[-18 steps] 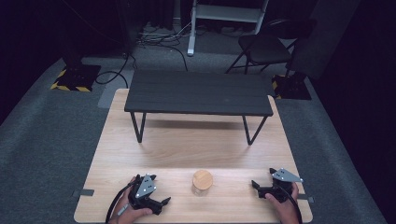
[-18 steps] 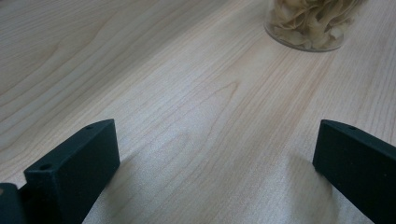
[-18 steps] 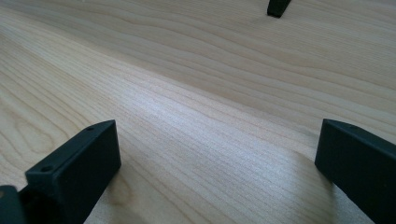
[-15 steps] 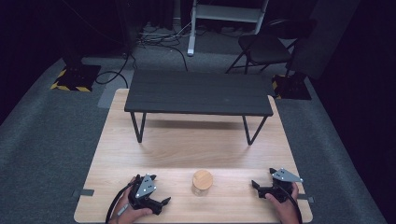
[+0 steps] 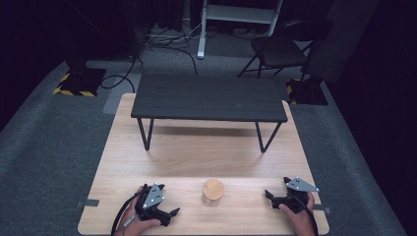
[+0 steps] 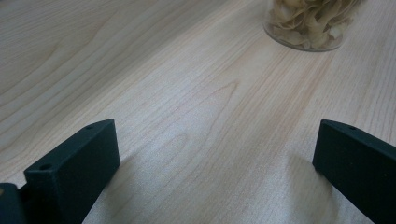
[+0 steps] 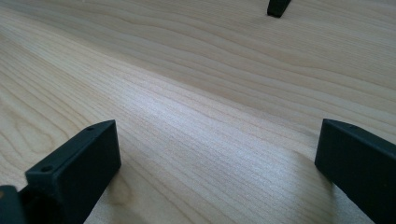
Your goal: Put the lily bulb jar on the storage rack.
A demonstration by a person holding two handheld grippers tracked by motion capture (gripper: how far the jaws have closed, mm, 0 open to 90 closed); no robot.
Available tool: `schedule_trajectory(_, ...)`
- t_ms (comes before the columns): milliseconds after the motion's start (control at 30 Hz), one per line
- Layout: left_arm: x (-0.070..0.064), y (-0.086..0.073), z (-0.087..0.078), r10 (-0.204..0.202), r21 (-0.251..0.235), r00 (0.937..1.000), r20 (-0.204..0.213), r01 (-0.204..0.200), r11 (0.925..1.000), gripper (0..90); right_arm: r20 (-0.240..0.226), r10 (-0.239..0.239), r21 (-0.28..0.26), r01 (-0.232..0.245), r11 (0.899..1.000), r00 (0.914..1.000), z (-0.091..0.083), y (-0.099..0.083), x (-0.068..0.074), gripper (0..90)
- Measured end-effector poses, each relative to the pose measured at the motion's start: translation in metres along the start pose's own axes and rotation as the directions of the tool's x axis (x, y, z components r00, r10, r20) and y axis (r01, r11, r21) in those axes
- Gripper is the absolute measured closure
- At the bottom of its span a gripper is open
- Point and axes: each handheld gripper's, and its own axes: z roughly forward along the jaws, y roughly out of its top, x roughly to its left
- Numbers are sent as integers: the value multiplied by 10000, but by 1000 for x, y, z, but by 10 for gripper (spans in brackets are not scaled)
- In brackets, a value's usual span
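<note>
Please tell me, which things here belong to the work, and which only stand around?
Work: jar with a wooden lid, left gripper, right gripper, both open on the table.
Around: black bench, chair, floor cables.

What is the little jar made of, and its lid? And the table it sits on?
The jar looks like clear glass or plastic: pale curly bits show through its wall. Its lid looks like light wood or cork, matte and tan. The table seems pale wood, with visible grain lines.
</note>
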Motion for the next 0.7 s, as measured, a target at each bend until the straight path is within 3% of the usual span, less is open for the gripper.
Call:
schedule_trajectory(333, 7, 0, -5, 38, -49, 9997, 239, -37, 10000, 19, -4, -3, 1, 3, 10000, 10000, 0, 0, 0, 0)
schedule_trajectory(433, 9, 6, -6, -34, 165, 9997, 256, 30, 9999, 19, -6, -8, 2, 8, 10000, 10000, 0, 0, 0, 0)
schedule_trajectory(500, 8, 11, -6, 442, 177, 9983, 390, -449, 9988, 15, -27, -22, 1, 22, 10000, 10000, 0, 0, 0, 0)
schedule_trajectory(533, 8, 11, -6, 442, 177, 9983, 390, -449, 9988, 16, -54, -44, -1, 44, 10000, 10000, 0, 0, -1, 0)
schedule_trajectory(567, 7, 19, -7, 721, 98, 9962, 484, -727, 9973, 20, -89, -74, -5, 74, 10000, 9999, 0, 0, -1, 0)
schedule_trajectory(700, 4, 31, -8, 945, -228, 9934, 644, -932, 9954, 18, -123, -101, -7, 101, 9999, 9999, 0, 0, -2, 0)
